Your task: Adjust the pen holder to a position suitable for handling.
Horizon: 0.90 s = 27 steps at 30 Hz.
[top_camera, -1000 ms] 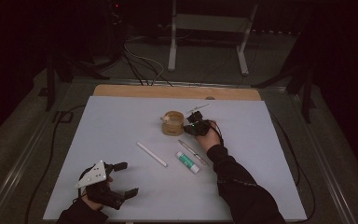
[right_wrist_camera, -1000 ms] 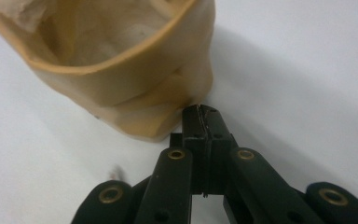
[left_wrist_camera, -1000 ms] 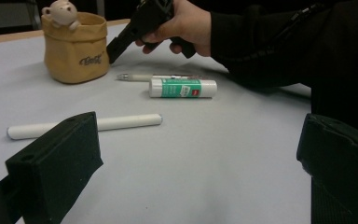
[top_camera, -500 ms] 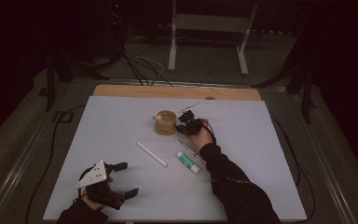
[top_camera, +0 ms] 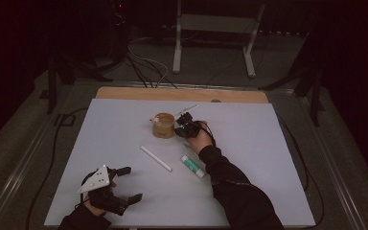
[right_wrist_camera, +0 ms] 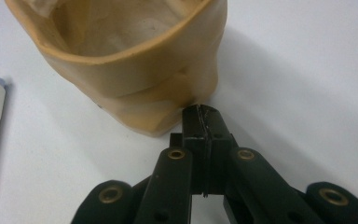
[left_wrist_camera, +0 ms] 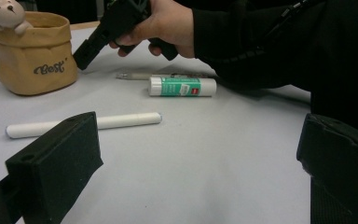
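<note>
A tan pot (top_camera: 164, 125) shaped like a paper bag, with a small bear figure (left_wrist_camera: 7, 14) on its rim, stands on the white board (top_camera: 278, 158). My right gripper (top_camera: 181, 128) is shut with nothing between its jaws. In the right gripper view its tips (right_wrist_camera: 203, 112) sit against the foot of the pot (right_wrist_camera: 135, 60). A white stick (top_camera: 155, 158) and a green-and-white glue stick (top_camera: 193, 166) lie nearer to me. My left gripper (top_camera: 130, 183) rests open near the board's front left, facing the white stick (left_wrist_camera: 88, 123) and the glue stick (left_wrist_camera: 182, 86).
A thin pen (left_wrist_camera: 137, 75) lies just behind the glue stick. Another thin white stick (top_camera: 188, 109) lies behind the pot. A wooden strip (top_camera: 124, 93) runs along the board's far edge, with cables and a metal stand on the floor beyond.
My right gripper has moved left along the board, and the tan pot has slid left in front of it. The left gripper has stayed where it was.
</note>
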{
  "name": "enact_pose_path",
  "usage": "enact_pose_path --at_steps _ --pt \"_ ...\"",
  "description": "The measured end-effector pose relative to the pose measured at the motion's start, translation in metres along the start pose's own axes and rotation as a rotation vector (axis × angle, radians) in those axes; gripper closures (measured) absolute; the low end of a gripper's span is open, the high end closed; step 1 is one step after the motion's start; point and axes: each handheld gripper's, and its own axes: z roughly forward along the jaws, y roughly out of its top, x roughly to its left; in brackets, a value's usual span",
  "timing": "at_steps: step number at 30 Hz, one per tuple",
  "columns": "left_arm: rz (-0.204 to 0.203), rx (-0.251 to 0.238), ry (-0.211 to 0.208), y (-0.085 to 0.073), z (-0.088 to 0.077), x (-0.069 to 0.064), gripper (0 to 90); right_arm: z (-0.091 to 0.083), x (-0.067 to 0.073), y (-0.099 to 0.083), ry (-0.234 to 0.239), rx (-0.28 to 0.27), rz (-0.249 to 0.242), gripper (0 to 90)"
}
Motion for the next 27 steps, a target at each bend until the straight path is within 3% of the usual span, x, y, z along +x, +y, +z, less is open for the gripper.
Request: enact_pose_path --at_steps 8,21,27 --pt "0.000 -0.003 -0.001 0.000 0.000 0.000 0.2 -0.004 -0.001 -0.001 -0.006 -0.003 -0.005 90.0" --pt "0.000 -0.001 0.001 0.000 0.000 0.000 0.2 -0.032 0.000 -0.005 0.009 -0.045 -0.010 89.8" --pt "0.000 -0.001 0.000 0.000 0.000 0.000 0.2 -0.040 0.001 -0.009 0.020 -0.054 -0.008 85.6"
